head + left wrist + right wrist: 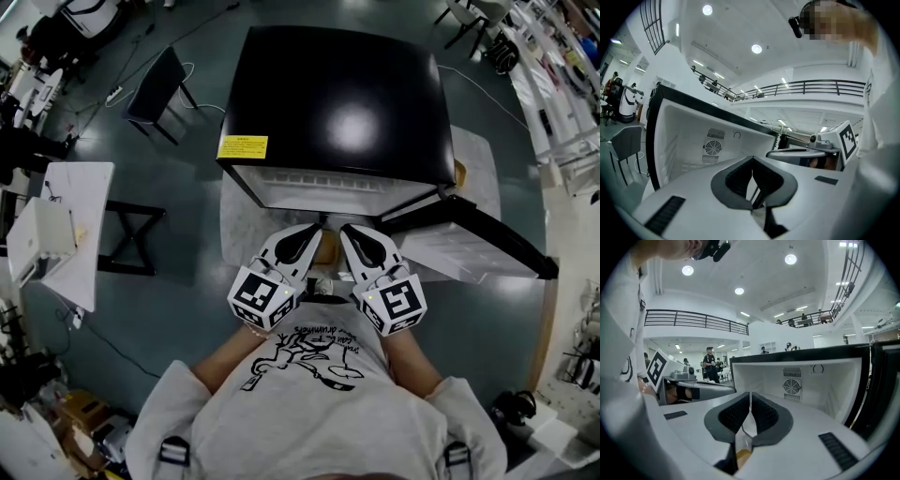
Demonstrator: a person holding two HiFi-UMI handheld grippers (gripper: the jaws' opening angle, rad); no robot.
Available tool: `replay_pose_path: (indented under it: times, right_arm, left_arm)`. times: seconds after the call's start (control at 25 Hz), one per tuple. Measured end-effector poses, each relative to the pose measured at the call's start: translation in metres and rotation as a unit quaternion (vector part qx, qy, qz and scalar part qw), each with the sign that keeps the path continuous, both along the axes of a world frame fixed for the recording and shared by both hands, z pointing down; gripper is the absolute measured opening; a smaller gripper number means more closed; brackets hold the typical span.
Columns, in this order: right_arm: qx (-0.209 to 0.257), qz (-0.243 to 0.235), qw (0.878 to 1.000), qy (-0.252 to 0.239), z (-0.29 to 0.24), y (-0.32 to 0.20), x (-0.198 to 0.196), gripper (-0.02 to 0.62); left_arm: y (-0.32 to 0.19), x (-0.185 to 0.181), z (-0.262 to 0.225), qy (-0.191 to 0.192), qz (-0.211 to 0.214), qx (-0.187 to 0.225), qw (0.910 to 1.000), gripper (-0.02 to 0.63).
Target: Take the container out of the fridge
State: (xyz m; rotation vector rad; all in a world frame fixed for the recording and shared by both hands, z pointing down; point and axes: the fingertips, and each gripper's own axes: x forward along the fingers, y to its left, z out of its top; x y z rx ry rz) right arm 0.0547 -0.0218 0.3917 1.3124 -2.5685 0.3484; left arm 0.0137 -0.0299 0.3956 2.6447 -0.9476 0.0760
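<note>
From above, a black mini fridge [337, 103] stands with its door [473, 239] swung open to the right. Its white inside [701, 140] with a round fan [792, 386] on the back wall shows nothing on the shelves. Just in front of the opening, my left gripper [309, 229] and right gripper [349, 230] are held side by side. A tan container [324, 249] hangs between them. My right gripper [750, 397] is shut on its clear rim, with amber [742, 453] showing below. My left gripper [752, 161] is shut on a thin clear edge [758, 199].
The fridge rests on a pale mat [239, 216] on a dark floor. A black chair [155, 89] stands at the back left. A white table [66, 225] and a black stand [131, 234] are at the left. Several people [711, 363] stand far off in the hall.
</note>
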Motion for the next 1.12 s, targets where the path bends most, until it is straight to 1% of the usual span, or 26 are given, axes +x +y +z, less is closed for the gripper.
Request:
replay_pose_path:
  times: [0.48, 0.76, 1.12]
  right_arm:
    - [0.034, -0.026, 0.999, -0.005, -0.045, 0.011, -0.006, 0.037]
    - [0.056, -0.025, 0.998, -0.010, -0.061, 0.010, -0.006, 0.037]
    - [0.059, -0.036, 0.998, -0.008, -0.072, 0.015, -0.008, 0.037]
  left_arm:
    - [0.007, 0.000, -0.050, 0.014, 0.012, 0.052, 0.9985, 0.017]
    - [0.010, -0.001, -0.060, 0.023, 0.014, 0.059, 0.9979, 0.017]
    - [0.011, -0.002, -0.077, 0.020, 0.016, 0.085, 0.9961, 0.017]
